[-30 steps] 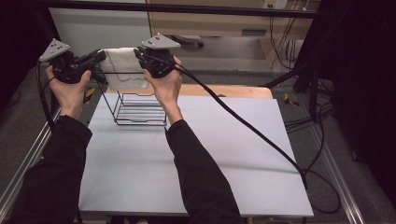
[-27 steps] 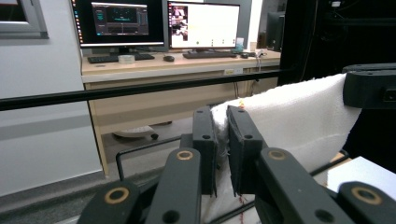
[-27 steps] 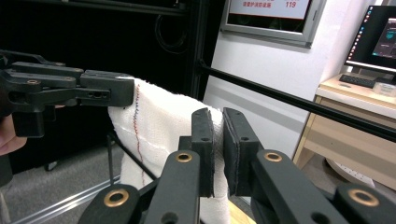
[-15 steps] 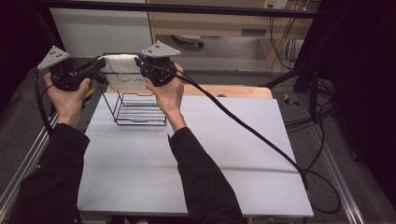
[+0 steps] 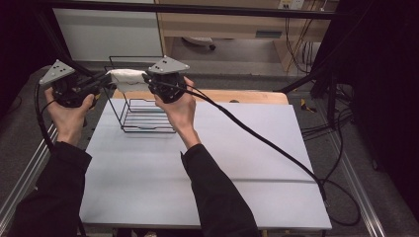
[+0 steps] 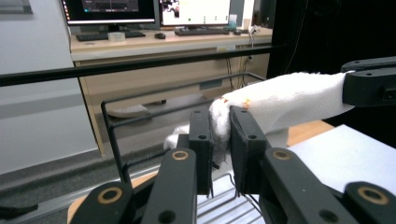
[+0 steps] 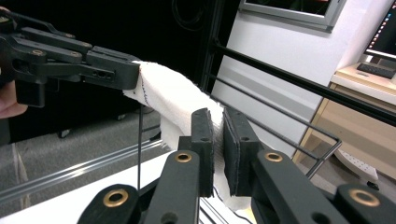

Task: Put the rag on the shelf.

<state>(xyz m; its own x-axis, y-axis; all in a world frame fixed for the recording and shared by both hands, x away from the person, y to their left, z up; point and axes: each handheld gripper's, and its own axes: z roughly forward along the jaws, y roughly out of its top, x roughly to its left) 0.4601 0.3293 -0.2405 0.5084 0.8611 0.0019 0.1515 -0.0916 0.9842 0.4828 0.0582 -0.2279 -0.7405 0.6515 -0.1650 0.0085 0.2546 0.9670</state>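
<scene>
the left gripper (image 5: 101, 83), at ten o'clock over the table (image 5: 207, 163), had its jaws clamped on one end of the white cloth (image 5: 127, 79), though they had just eased slightly apart. the cloth hung stretched above the wire rack (image 5: 143, 111). the right gripper (image 5: 147, 80), at eleven o'clock, pinched the other end.

We have brought the white cloth (image 5: 127, 79) down a little, closer to the wire rack (image 5: 143, 116); the left gripper (image 5: 105, 83) has loosened slightly.
</scene>
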